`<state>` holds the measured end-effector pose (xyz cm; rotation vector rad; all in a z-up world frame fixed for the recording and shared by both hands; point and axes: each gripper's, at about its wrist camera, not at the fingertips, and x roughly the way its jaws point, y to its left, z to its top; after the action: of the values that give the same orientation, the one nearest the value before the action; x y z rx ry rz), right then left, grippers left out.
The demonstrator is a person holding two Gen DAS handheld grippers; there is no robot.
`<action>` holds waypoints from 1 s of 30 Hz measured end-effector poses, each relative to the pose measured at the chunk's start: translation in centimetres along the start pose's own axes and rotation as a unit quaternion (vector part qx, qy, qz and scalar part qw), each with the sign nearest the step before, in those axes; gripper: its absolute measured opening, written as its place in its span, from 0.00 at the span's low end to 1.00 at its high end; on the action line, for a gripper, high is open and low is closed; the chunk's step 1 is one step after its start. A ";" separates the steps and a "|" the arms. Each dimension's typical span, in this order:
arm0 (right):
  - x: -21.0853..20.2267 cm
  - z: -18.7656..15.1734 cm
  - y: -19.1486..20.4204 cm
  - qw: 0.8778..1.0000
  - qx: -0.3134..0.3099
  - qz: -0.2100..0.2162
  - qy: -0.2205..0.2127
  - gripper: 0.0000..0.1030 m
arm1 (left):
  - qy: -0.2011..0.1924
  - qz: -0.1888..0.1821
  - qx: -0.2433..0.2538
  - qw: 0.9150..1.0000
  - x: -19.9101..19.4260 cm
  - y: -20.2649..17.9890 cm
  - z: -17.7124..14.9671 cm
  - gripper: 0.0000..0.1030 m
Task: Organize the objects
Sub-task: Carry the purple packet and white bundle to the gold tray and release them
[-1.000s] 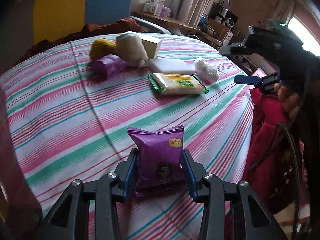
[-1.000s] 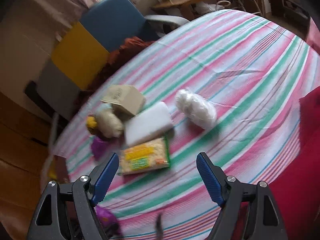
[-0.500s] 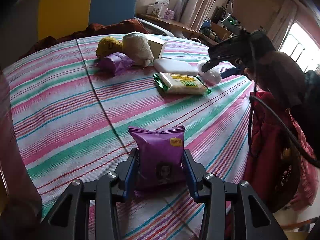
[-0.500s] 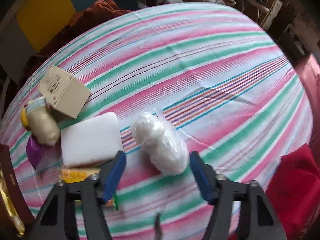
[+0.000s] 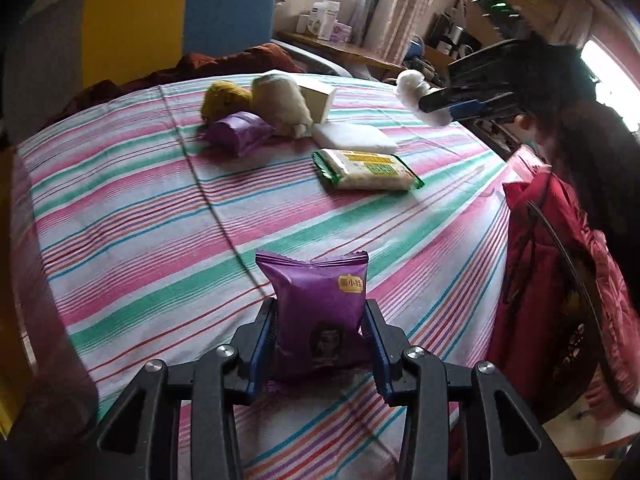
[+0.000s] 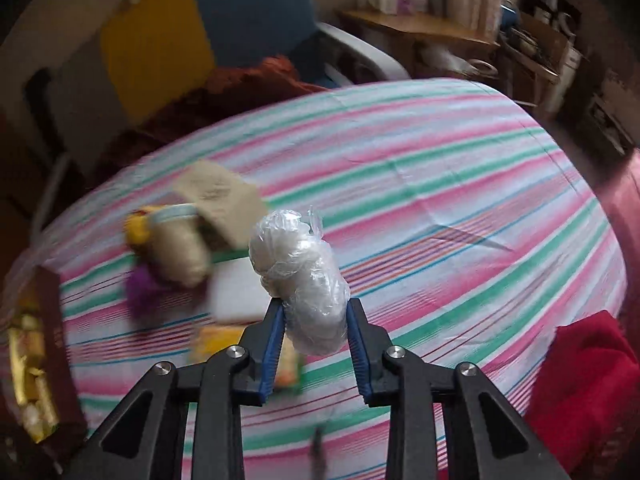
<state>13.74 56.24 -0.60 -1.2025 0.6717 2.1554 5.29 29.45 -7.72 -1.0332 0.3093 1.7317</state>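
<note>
Right wrist, crinkled clear plastic-wrapped white bundle (image 6: 306, 280)

Right-wrist view: the items on the table (image 6: 440, 184) at nine o'clock smear with blur; the yellow packet (image 6: 224, 340) hides behind the gripper.

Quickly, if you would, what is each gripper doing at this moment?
Left gripper: closed on the purple snack packet.
Right gripper: just closed on the plastic-wrapped white bundle, lifted off the table.

Home living rm: striped tablecloth (image 5: 140, 208), armchair (image 5: 228, 8), curtains (image 5: 394, 4) (cluttered wooden shelf (image 5: 344, 46)).
</note>
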 end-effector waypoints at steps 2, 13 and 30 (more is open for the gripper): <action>-1.0 -0.4 2.4 0.999 -0.017 0.027 -0.008 0.29 | -0.013 0.001 -0.008 1.000 -1.3 0.4 0.1 0.41; -2.0 -4.0 18.8 0.976 -0.136 0.171 0.013 0.29 | -0.121 0.068 -0.090 0.986 -11.9 6.7 -0.4 0.41; -0.3 -11.1 32.0 0.939 -0.212 0.259 0.074 0.54 | -0.139 0.235 -0.246 0.930 -20.2 18.2 -9.4 0.45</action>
<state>-1.76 26.18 -0.82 -1.5574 0.6604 2.7721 -4.27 2.75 -2.78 -1.0984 -0.0796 2.4433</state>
